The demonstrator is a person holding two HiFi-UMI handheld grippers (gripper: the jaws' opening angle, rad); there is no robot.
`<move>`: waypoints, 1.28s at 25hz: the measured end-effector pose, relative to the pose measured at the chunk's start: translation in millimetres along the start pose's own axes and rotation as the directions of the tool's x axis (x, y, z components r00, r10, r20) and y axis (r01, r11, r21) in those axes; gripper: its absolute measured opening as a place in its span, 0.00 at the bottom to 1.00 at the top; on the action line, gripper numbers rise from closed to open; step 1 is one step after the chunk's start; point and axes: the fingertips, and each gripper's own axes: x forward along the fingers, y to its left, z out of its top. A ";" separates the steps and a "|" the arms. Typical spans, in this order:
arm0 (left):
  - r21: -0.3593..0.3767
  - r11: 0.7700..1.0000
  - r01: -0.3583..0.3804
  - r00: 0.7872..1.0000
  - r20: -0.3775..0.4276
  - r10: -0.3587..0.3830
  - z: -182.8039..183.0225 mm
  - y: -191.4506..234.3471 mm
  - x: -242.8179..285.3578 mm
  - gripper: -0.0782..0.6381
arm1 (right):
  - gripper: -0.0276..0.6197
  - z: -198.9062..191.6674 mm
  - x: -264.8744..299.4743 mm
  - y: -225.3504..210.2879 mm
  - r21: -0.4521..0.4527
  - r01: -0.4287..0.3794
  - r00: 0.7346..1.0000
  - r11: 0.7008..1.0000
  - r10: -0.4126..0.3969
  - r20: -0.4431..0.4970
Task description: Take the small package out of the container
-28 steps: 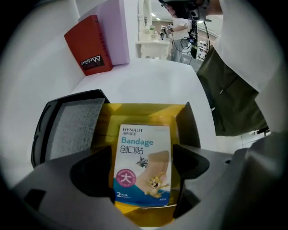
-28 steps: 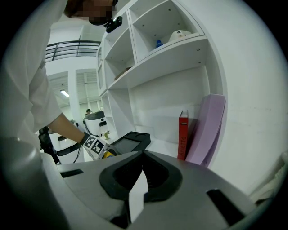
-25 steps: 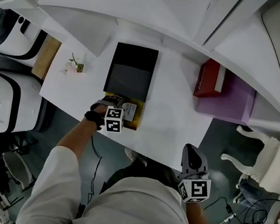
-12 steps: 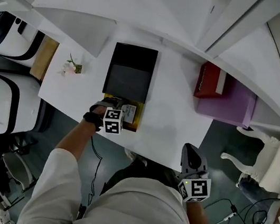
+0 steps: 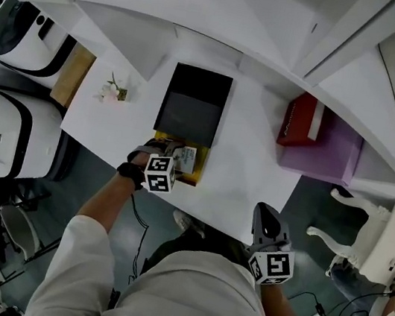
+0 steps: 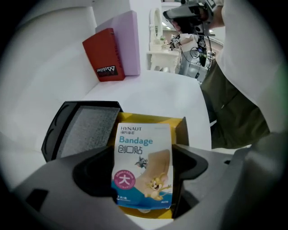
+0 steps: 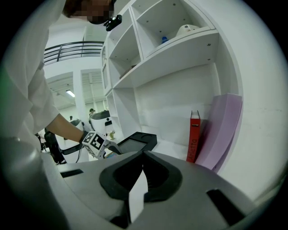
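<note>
The small package (image 6: 144, 166), a white and blue bandage pack, stands upright between the jaws of my left gripper (image 6: 144, 179). The jaws have just been closing and now press its two sides. It hangs just above the open yellow container (image 6: 177, 126) near the table's front edge. In the head view the left gripper (image 5: 176, 151) points steeply down over the container (image 5: 192, 177), with the package (image 5: 185, 157) at its tips. My right gripper (image 5: 266, 217) hovers off the table's front edge, jaws together (image 7: 143, 179), with a narrow white strip showing at their seam.
A black tray with a grey foam pad (image 5: 192, 103) lies just behind the container. A red book (image 5: 298, 121) leans on a purple box (image 5: 331, 150) at the right. A small flower ornament (image 5: 113, 89) sits at the left. White shelves rise behind the table (image 5: 248, 170).
The left gripper has risen a little over the yellow container, and the package shows more clearly at its tips. The right gripper has stayed put.
</note>
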 end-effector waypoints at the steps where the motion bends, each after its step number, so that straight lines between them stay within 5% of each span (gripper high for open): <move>1: -0.008 1.000 -0.014 1.000 0.008 0.014 1.6 1.6 -4.9 0.67 | 0.08 1.6 0.8 2.1 -0.005 -0.006 1.000 1.000 0.006 0.004; 7: -0.159 0.979 -0.123 0.986 0.089 0.139 12.6 13.7 -42.0 0.67 | 0.08 12.1 2.3 13.7 -0.027 -0.033 0.999 0.999 0.033 0.024; 15: -0.407 0.882 -0.237 0.922 0.192 0.336 26.8 28.9 -117.8 0.67 | 0.08 29.9 6.4 36.7 -0.066 -0.066 0.996 0.996 0.070 0.057; 26: -0.520 0.795 -0.313 0.843 0.233 0.484 34.5 27.2 -191.8 0.67 | 0.08 59.3 11.2 70.9 -0.132 -0.116 0.986 0.985 0.130 0.107; 32: -0.610 0.718 -0.336 0.786 0.238 0.570 34.9 23.3 -228.9 0.67 | 0.08 74.8 9.3 78.6 -0.164 -0.121 0.980 0.979 0.144 0.139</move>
